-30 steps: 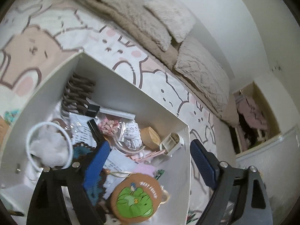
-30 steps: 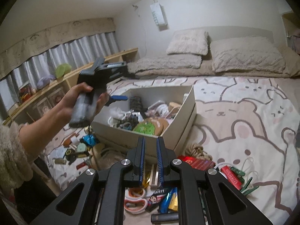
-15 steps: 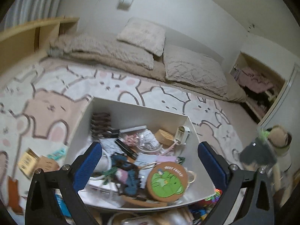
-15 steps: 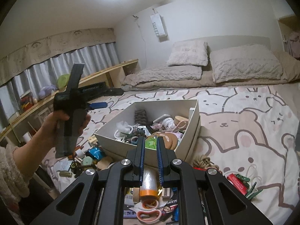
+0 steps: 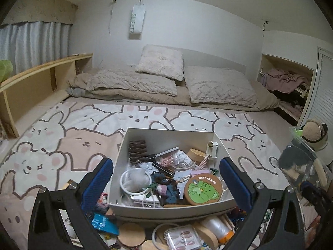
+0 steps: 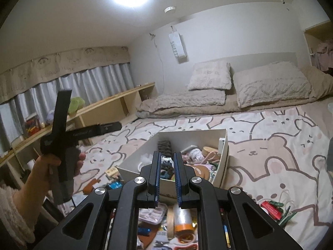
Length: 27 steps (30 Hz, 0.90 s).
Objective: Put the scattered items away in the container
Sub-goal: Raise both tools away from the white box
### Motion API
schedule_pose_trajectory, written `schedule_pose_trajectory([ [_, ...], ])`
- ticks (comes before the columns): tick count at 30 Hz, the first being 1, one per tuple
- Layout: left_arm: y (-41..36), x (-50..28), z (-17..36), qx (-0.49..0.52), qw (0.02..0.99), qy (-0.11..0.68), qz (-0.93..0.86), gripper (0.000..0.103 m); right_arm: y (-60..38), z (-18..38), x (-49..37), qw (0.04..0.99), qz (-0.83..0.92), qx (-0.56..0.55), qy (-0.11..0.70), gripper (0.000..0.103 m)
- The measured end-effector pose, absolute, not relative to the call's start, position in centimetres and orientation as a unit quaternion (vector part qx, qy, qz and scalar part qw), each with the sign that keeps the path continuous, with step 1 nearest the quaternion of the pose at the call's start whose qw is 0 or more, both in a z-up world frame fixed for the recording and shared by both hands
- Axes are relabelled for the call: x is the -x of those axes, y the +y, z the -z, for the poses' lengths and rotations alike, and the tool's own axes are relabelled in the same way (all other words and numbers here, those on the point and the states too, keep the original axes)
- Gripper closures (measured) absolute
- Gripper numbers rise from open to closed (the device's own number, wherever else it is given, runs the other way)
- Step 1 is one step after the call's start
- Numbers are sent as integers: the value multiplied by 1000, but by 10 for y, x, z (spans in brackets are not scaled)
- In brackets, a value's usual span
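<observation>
Left gripper hangs wide open and empty above the white container on the bed, while the right gripper is closed on nothing. Scattered items lie just below both, near the container's front wall: a clear bottle with an orange cap, probably light, stiff and slippery, best pinched across its body, beside a wooden coaster.

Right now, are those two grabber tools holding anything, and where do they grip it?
Nothing is held. The left gripper has its fingers spread wide, with only the box beyond. The right gripper is shut with nothing between its fingers.
</observation>
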<state>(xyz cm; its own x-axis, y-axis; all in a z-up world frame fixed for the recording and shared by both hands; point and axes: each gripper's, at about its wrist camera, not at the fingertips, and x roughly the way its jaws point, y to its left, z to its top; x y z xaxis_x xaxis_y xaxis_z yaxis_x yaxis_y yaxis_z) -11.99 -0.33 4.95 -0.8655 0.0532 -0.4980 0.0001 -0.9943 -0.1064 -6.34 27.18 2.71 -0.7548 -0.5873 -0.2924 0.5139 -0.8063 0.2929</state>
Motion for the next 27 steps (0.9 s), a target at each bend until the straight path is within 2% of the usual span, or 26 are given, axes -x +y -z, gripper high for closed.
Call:
schedule_pose_trajectory([
  [3,-6,106,-52,253,12,-46,-966,0,266,-32,58,280,938,-184,-92,91],
  [4,-6,101,-52,251,11,-44,-967,0,264,-34,55,271,941,-181,-87,87],
  [6,-7,93,-52,251,8,-39,-967,0,259,-36,52,248,948,-183,-79,23],
  [7,-7,89,-52,249,8,-37,-968,0,257,-36,49,229,954,-179,-79,0],
  [27,-13,27,-53,232,18,-29,-972,0,226,-50,14,211,963,-166,-33,0],
])
